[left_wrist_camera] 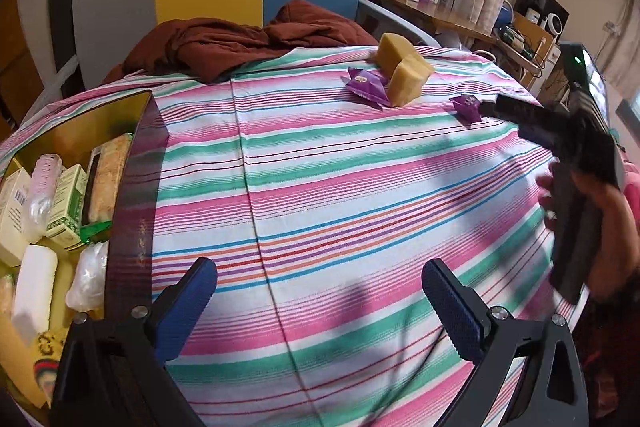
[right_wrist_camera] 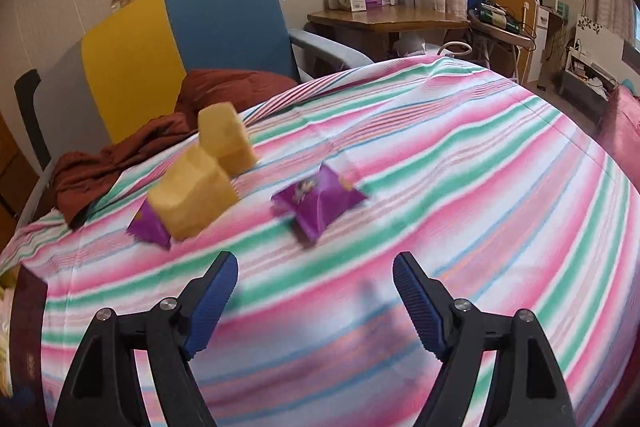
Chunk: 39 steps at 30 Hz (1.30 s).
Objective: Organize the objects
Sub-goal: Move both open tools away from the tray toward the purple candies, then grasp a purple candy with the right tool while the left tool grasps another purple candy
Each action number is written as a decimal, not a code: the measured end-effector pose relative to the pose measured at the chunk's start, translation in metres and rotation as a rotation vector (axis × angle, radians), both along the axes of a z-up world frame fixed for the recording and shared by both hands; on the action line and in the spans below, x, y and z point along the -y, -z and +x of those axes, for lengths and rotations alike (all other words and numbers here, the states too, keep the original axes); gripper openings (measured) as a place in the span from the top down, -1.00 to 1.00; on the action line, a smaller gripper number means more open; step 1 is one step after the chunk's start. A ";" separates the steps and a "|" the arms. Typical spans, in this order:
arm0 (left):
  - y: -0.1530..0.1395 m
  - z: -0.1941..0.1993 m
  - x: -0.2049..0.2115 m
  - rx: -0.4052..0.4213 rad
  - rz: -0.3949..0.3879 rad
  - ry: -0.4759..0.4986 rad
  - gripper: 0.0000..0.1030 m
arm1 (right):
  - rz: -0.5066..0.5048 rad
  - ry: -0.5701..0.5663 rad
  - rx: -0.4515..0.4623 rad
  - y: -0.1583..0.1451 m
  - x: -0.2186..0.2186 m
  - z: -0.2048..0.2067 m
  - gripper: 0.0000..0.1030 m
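Reaching with right claw (right_wrist_camera: 314, 291) agape, empty; packet (right_wrist_camera: 318, 201) beside sponges (right_wrist_camera: 208, 183) may slide on sheet (right_wrist_camera: 460, 163). Left claw (left_wrist_camera: 320, 303) agape too.

two yellow blocks (right_wrist_camera: 208, 183) touching on striped sheet | purple packet (right_wrist_camera: 318, 201) beside | second purple packet (left_wrist_camera: 366, 85) partly under block | box (left_wrist_camera: 132, 187) packed full

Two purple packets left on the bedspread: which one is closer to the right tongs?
The purple packet lying alone on the stripes, just ahead of the open right tongs. The other purple packet sits farther left, partly tucked under the yellow block.
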<state>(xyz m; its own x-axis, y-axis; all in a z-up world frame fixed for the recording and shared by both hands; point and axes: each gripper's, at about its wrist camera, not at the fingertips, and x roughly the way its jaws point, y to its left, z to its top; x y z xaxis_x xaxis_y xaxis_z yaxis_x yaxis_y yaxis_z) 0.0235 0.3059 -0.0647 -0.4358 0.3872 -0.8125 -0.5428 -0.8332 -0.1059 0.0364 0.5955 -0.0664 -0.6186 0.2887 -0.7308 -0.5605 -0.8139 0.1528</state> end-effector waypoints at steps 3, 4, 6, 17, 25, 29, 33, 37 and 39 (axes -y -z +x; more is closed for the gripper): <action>0.003 -0.005 -0.002 0.007 -0.008 -0.007 -1.00 | 0.007 -0.007 0.011 0.003 -0.016 -0.020 -0.58; 0.003 -0.007 -0.003 0.010 -0.009 -0.010 -1.00 | 0.014 -0.014 0.019 0.005 -0.019 -0.027 -0.58; 0.004 -0.011 -0.003 0.013 -0.009 -0.020 -1.00 | 0.023 -0.029 0.023 0.008 -0.023 -0.035 -0.58; 0.007 -0.031 -0.012 0.033 -0.015 -0.051 -1.00 | 0.030 -0.087 0.038 0.025 -0.032 -0.062 -0.37; 0.008 -0.059 -0.041 0.011 -0.001 -0.074 -1.00 | 0.074 -0.081 0.040 0.026 -0.027 -0.065 -0.24; 0.009 -0.079 -0.062 -0.014 -0.006 -0.079 -1.00 | 0.070 -0.064 0.034 0.025 -0.024 -0.054 -0.12; 0.015 -0.106 -0.088 -0.030 -0.041 -0.090 -1.00 | 0.088 -0.066 0.021 0.022 -0.015 -0.040 0.00; 0.017 -0.136 -0.110 -0.029 -0.036 -0.121 -1.00 | 0.066 -0.057 -0.005 0.023 -0.017 -0.032 0.03; 0.018 -0.147 -0.121 -0.034 -0.016 -0.118 -1.00 | 0.062 -0.057 -0.010 0.024 -0.017 -0.032 0.03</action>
<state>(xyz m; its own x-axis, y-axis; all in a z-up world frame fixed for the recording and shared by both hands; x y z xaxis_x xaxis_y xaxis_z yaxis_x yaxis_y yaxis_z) -0.1237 0.4273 -0.0830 -0.5053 0.3184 -0.8021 -0.4436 -0.8931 -0.0750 0.0043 0.6126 -0.0905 -0.6421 0.2973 -0.7066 -0.5118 -0.8525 0.1064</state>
